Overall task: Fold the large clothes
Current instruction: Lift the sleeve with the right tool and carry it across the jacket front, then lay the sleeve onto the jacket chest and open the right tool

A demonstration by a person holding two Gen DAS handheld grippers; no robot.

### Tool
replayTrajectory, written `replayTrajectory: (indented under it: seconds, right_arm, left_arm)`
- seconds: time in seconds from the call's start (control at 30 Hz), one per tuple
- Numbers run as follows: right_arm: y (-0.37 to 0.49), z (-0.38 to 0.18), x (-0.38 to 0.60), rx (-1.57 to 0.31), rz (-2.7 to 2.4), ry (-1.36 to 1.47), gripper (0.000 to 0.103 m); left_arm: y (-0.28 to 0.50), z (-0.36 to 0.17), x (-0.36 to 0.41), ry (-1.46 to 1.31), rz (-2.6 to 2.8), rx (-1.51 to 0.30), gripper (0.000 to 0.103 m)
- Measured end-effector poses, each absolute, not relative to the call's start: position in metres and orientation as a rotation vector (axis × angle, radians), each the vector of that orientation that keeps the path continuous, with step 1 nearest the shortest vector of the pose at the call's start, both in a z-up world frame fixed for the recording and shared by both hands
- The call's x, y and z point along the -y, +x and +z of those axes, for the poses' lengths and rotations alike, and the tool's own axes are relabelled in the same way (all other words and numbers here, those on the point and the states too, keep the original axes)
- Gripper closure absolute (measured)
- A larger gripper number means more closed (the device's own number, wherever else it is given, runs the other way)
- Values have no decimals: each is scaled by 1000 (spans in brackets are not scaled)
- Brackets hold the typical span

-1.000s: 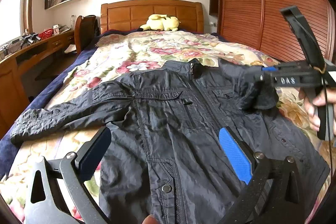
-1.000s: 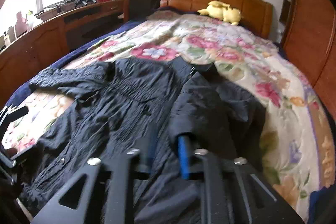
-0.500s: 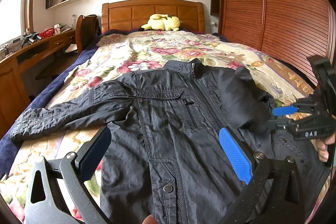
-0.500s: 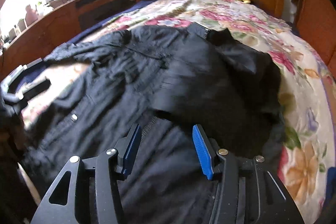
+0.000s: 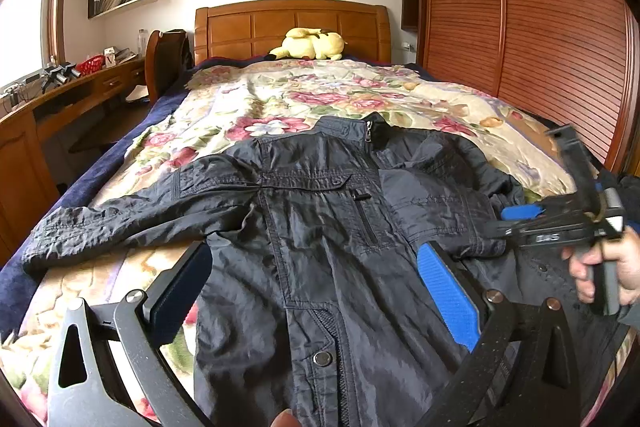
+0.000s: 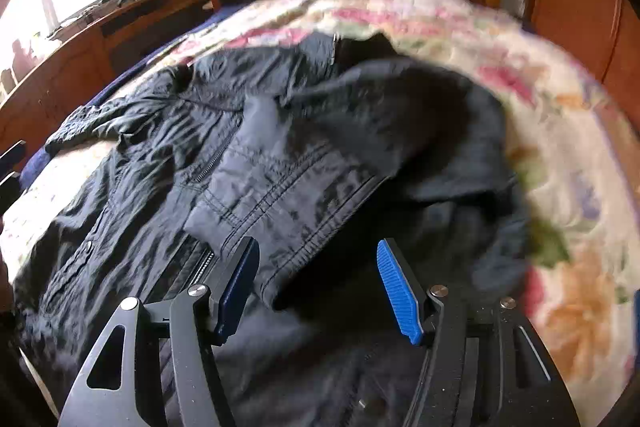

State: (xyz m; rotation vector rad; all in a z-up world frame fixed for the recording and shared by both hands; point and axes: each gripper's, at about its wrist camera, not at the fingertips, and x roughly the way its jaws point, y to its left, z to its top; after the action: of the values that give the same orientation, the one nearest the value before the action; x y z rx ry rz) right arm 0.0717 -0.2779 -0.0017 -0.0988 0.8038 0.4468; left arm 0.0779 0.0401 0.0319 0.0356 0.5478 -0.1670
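Left wrist view: a dark jacket [image 5: 320, 227] lies front-up on a flowered bed [image 5: 320, 95], one sleeve [image 5: 120, 215] stretched toward the bed's edge. The left tool [image 5: 316, 291] hovers above it, jaws spread wide and empty. At right, a hand [image 5: 608, 263] holds the right tool [image 5: 516, 219] beside the folded-over sleeve [image 5: 440, 211].

Right wrist view: the right tool [image 6: 316, 287] is opening, jaws apart; the folded sleeve's cuff [image 6: 280, 227] lies between them, unpinched.
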Motion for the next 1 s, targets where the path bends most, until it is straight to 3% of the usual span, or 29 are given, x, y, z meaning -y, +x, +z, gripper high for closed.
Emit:
replayTrajectory:
  seconds: [0.1,0.13,0.17,0.2,0.23,0.63,0.7,0.77,0.83,1.0]
  right_arm:
    - [87,-17,269,-853,463,-71,40]
    - [93,-19,266,-858,467,-80,46]
    - [95,-19,260,-857,470,-109,67]
    - [96,-17,253,-845,460,-151,80]
    - [94,-12,249,-832,461,-175,101]
    - [93,42,205,-649,474,-204,102]
    - [97,35,208,-656,419,-231,92]
    - [105,23,211,-666,363,-232,49]
    - [115,15,220,-690,334,-198,29]
    - [132,-18,224,-818,385,-121,29]
  left_arm:
    - [79,31,-45,33,-161,-552,0]
    - [79,31,-47,30,-160,-554,0]
    - [79,30,-49,26,-159,-556,0]
    - [79,30,-50,23,-158,-558,0]
    - [79,30,-52,20,-157,-559,0]
    - [80,26,-75,-17,-130,-570,0]
    - [79,26,-76,-15,-126,-568,0]
    - [79,25,-76,-18,-132,-572,0]
    - [80,24,-74,-12,-135,-575,0]
    - [81,23,-68,7,-135,-581,0]
